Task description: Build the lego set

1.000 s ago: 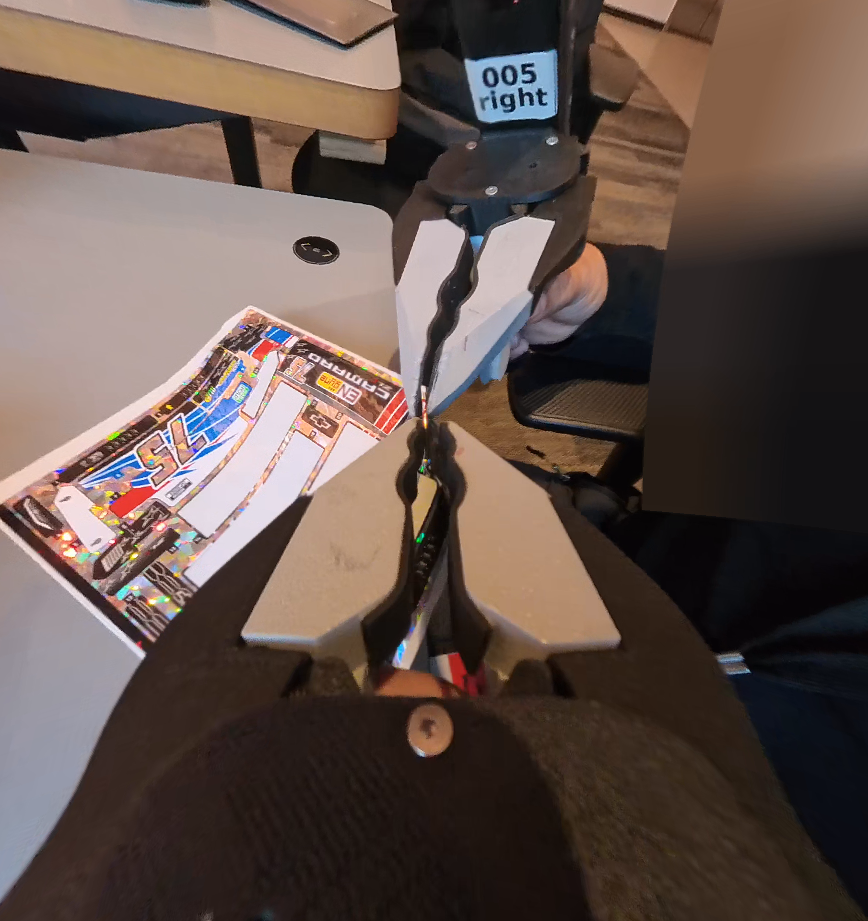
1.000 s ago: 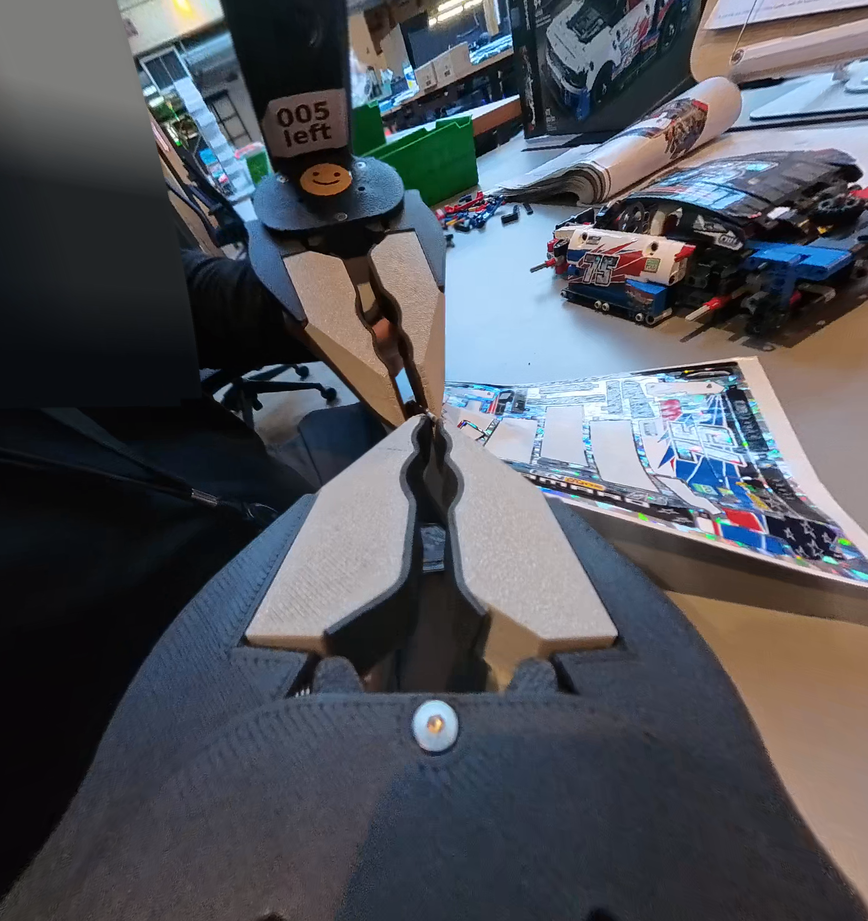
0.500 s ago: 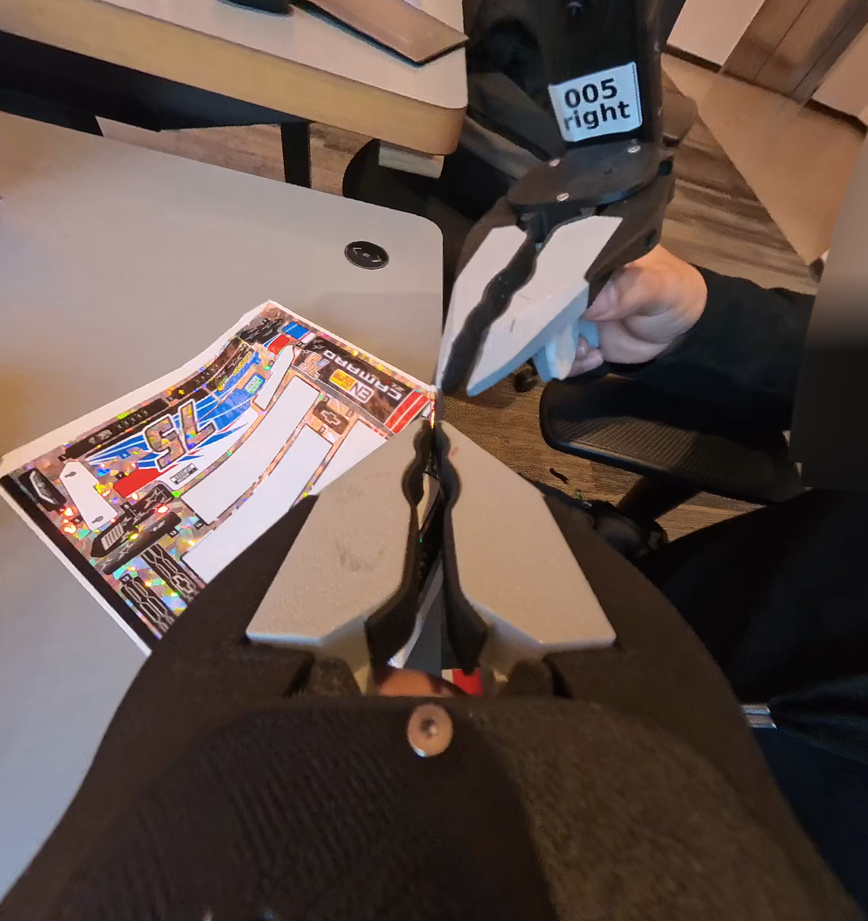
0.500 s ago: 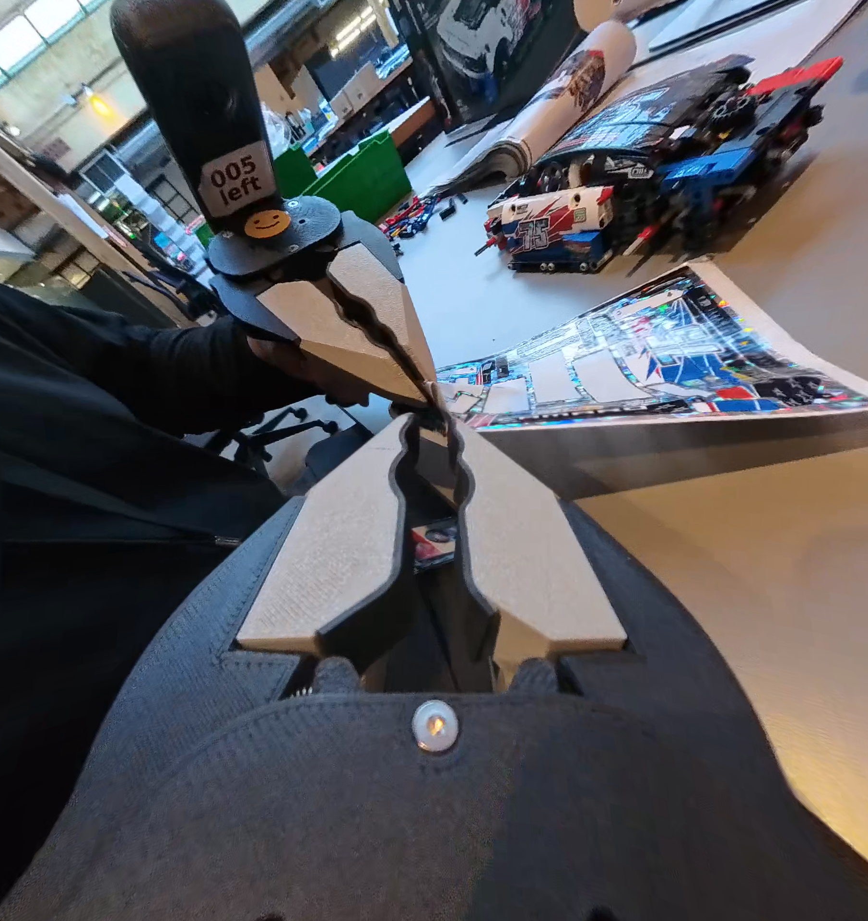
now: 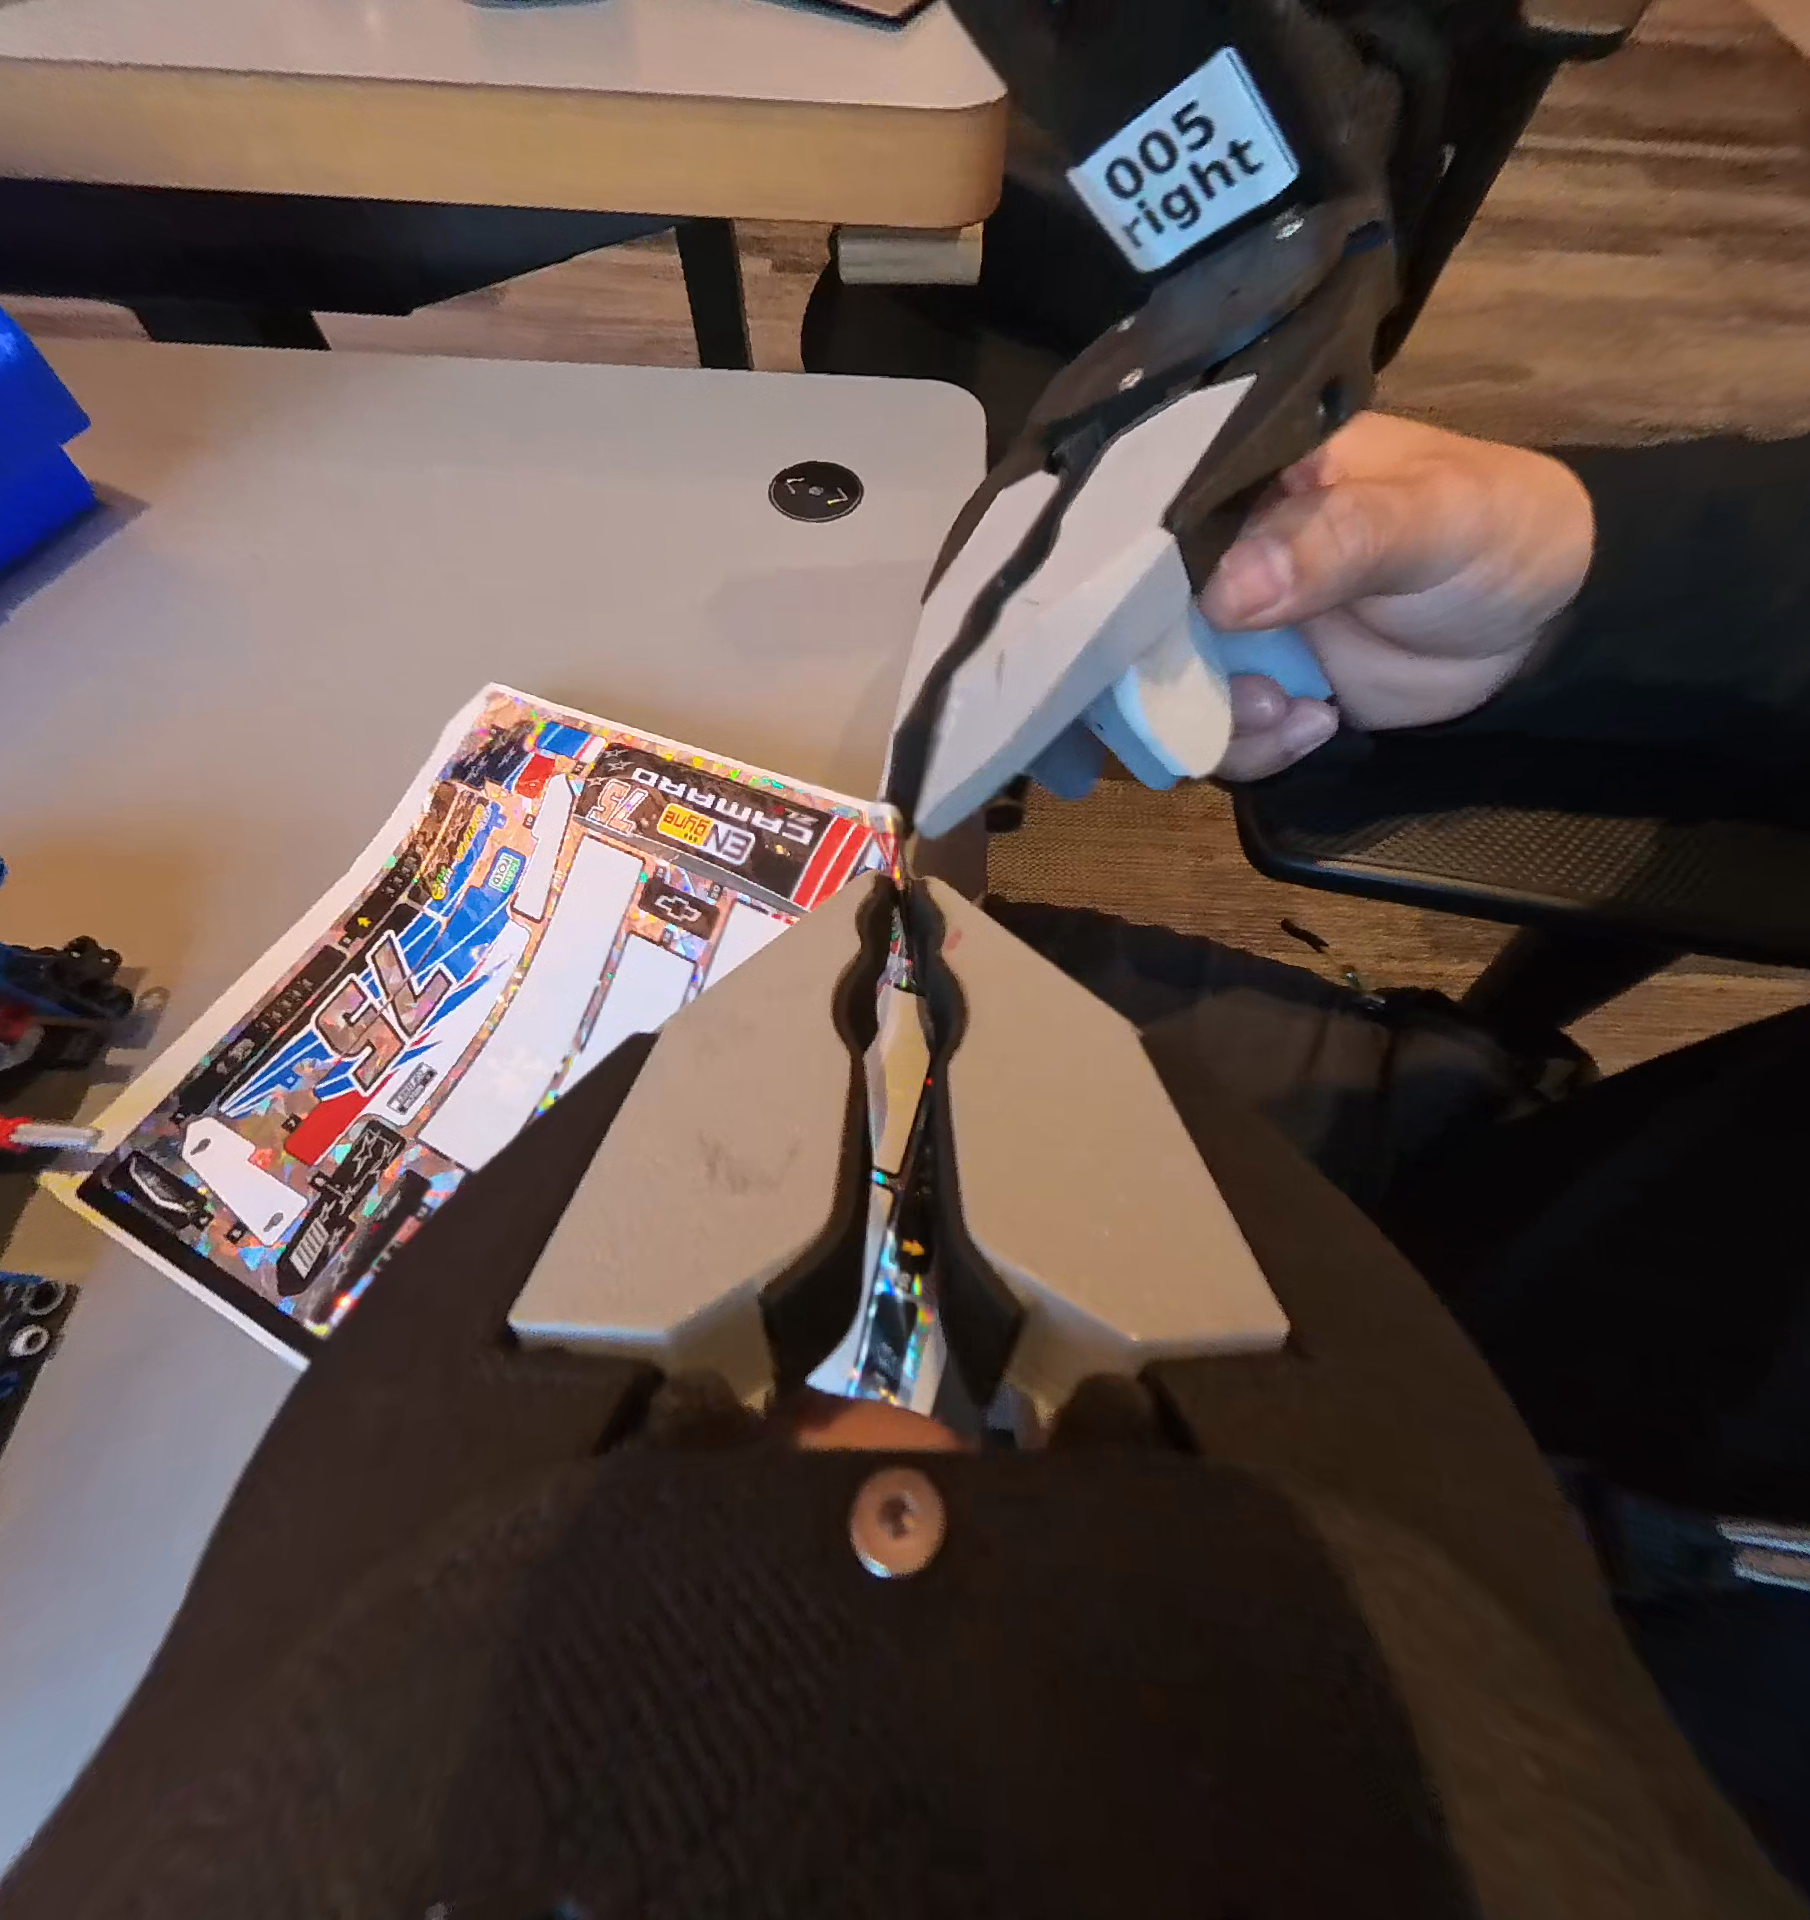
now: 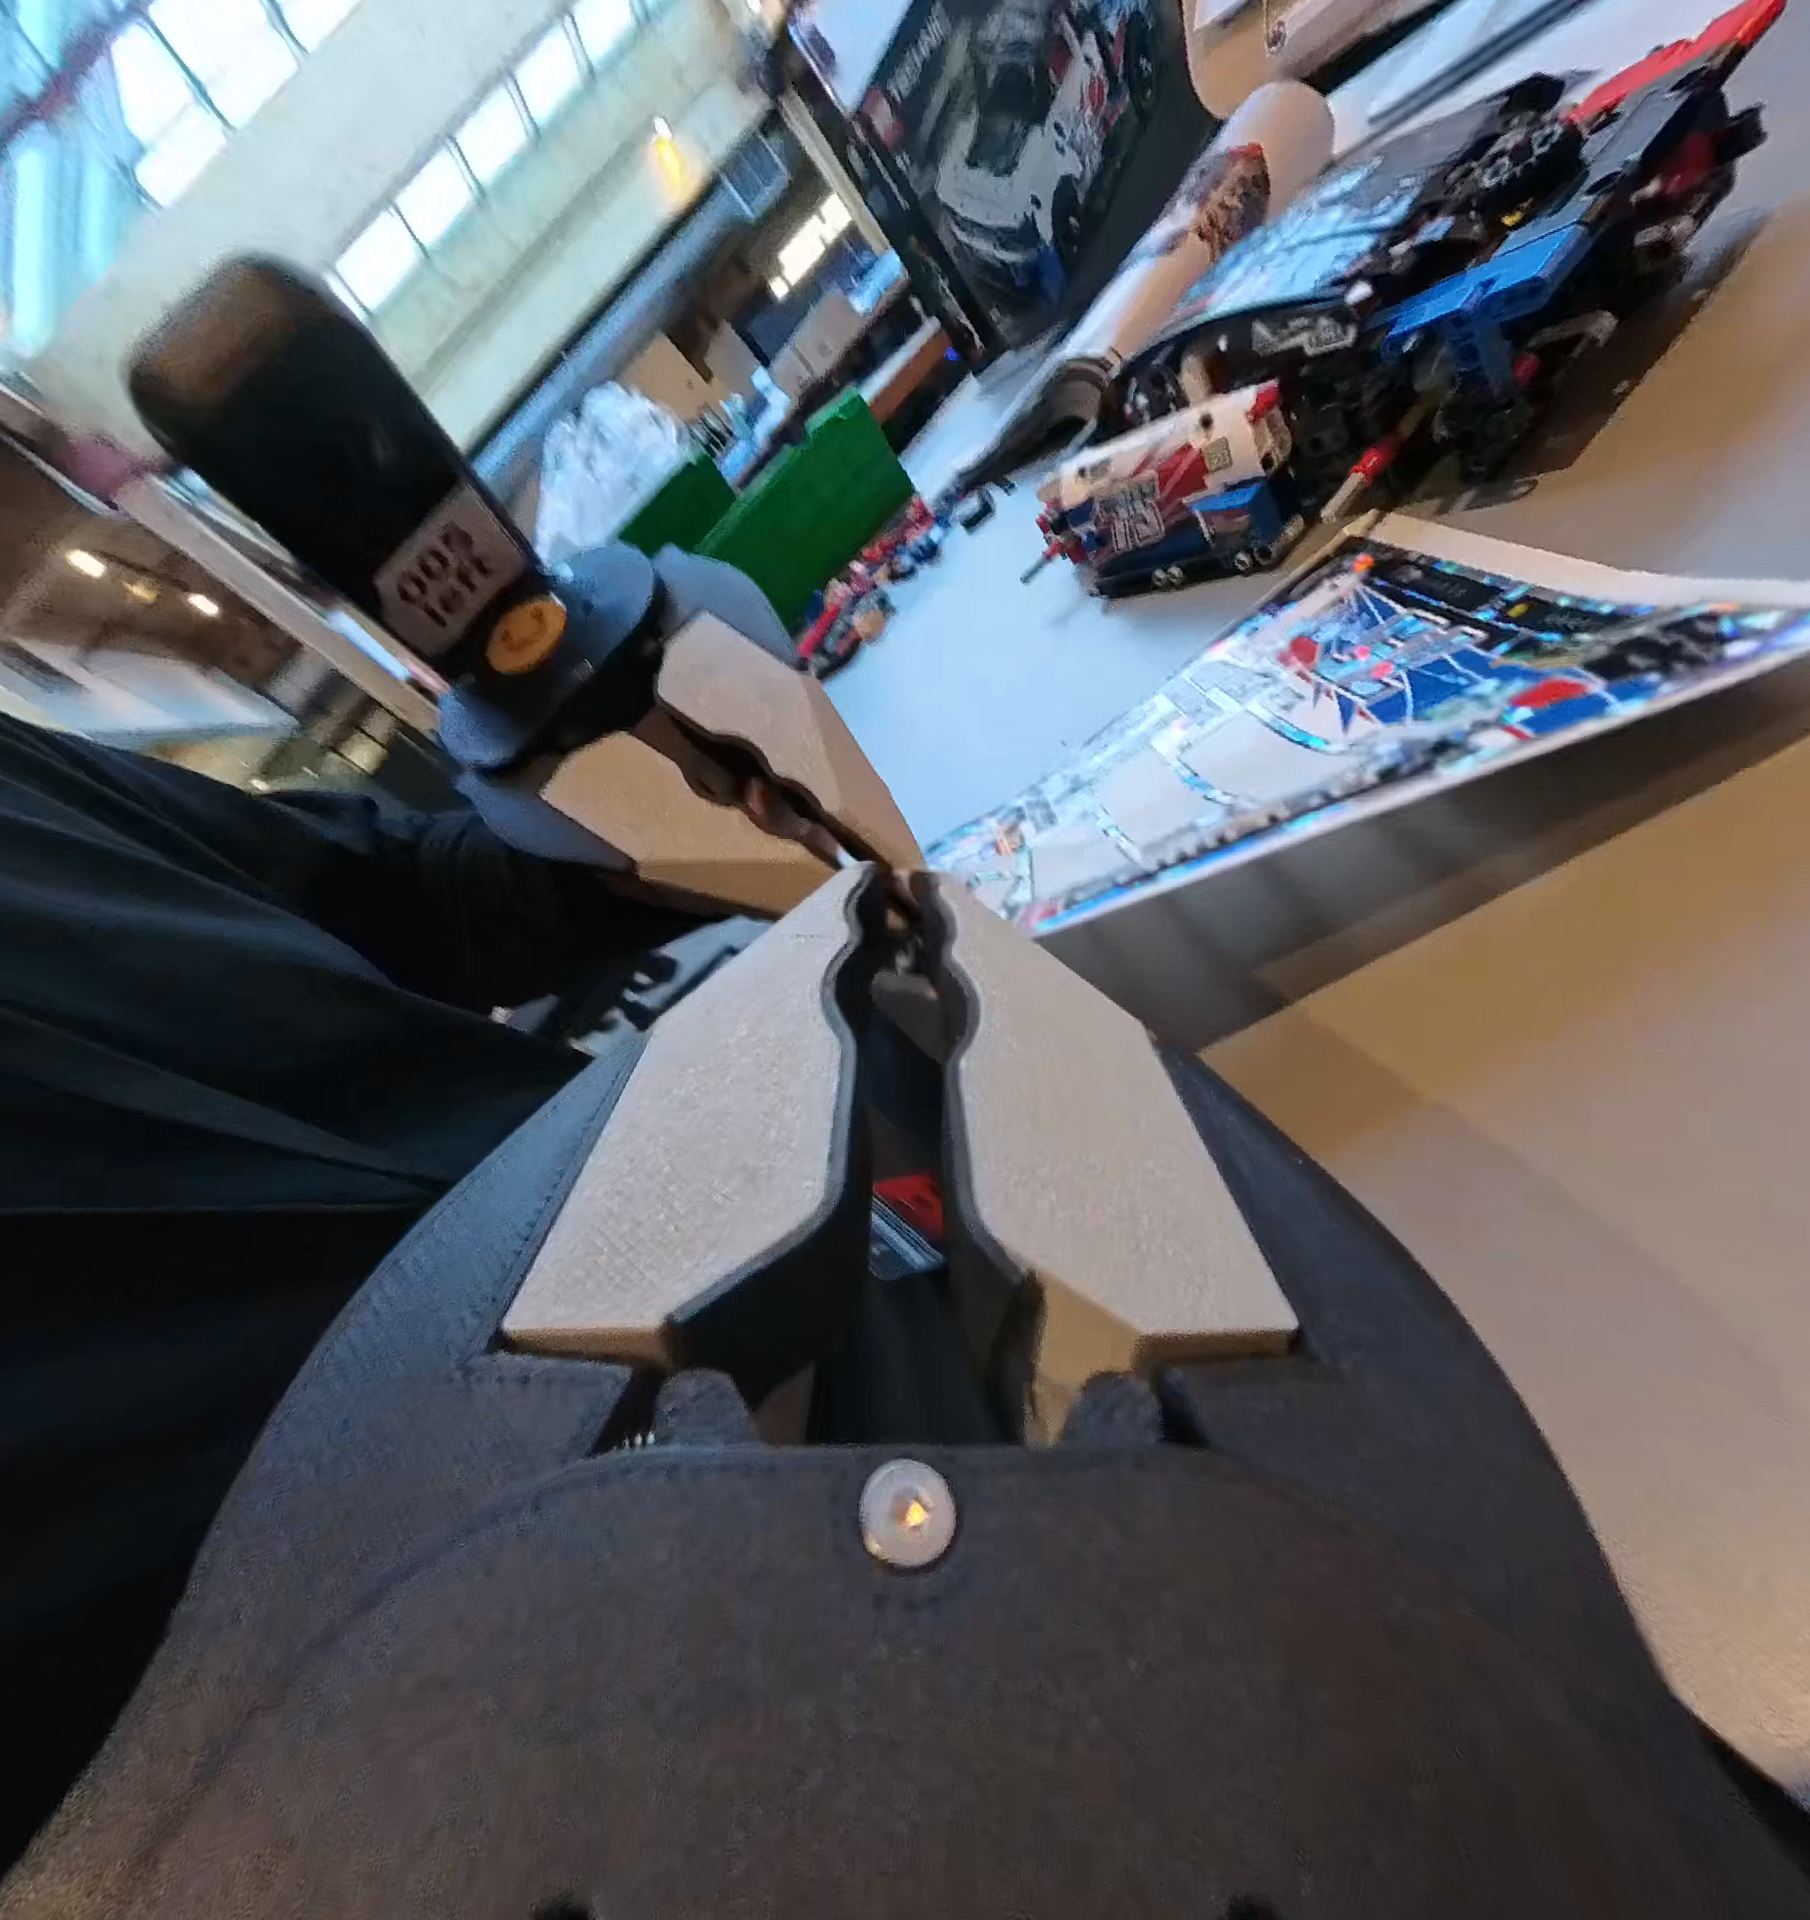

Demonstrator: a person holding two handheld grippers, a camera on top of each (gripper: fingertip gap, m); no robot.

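At the near corner of the pale surface (image 5: 485, 540), the sticker sheet (image 5: 444, 997) lies partly over the edge, with the two claws meeting tip to tip at its overhanging corner. Left claw (image 5: 899, 896) has its fingers pressed together with the glittery edge of the sheet running between them, so it appears to be pinching the sheet itself. Right claw (image 5: 903, 821) is also pressed together, its tips at the sheet's corner; in its own view something small and dark with a red patch sits between the fingers, but whether that is a peeled sticker I cannot tell. Several blank white cut-outs on the sheet suggest a good number of stickers are already used, while many printed ones remain. Farther back, the lego car (image 6: 1400, 343) stands largely assembled in black, blue, red and white, with a decorated side panel in place, yet exposed beams and pins suggest the bodywork is unfinished. Loose parts (image 6: 880, 582) lie scattered beyond it, beside green bins (image 6: 807, 499), so my judgement is that the build is well advanced, with stickering and final panels left.
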